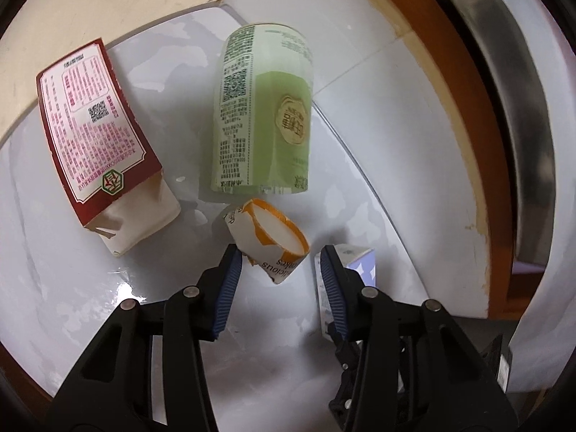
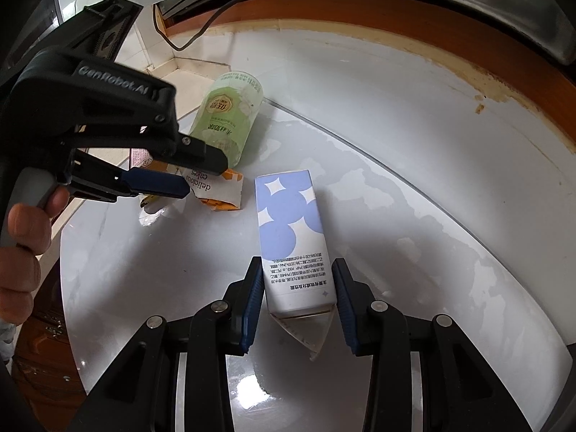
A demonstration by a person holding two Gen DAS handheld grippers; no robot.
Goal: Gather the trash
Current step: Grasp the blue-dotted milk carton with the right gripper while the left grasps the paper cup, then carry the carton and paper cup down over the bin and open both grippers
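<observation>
Four pieces of trash lie on a white round table [image 1: 108, 288]. My left gripper [image 1: 279, 257] is open, its fingers either side of a crumpled orange-and-white paper cake cup [image 1: 268, 239], also seen in the right wrist view [image 2: 219, 189]. Beyond it lie a green cylindrical carton [image 1: 264, 111] and a red box [image 1: 95, 136]. My right gripper [image 2: 297, 280] is open around the near end of a white carton with blue circles [image 2: 291, 234]; the pads stand close to its sides. That carton shows at my left gripper's right finger [image 1: 360, 262].
The table [image 2: 432, 180] has an orange-brown wooden rim [image 2: 396, 18]. A steel appliance [image 1: 522, 108] stands past the rim. A black cable [image 2: 201, 32] hangs by the tiled wall corner. The left gripper [image 2: 169, 183] and the hand holding it fill the left of the right wrist view.
</observation>
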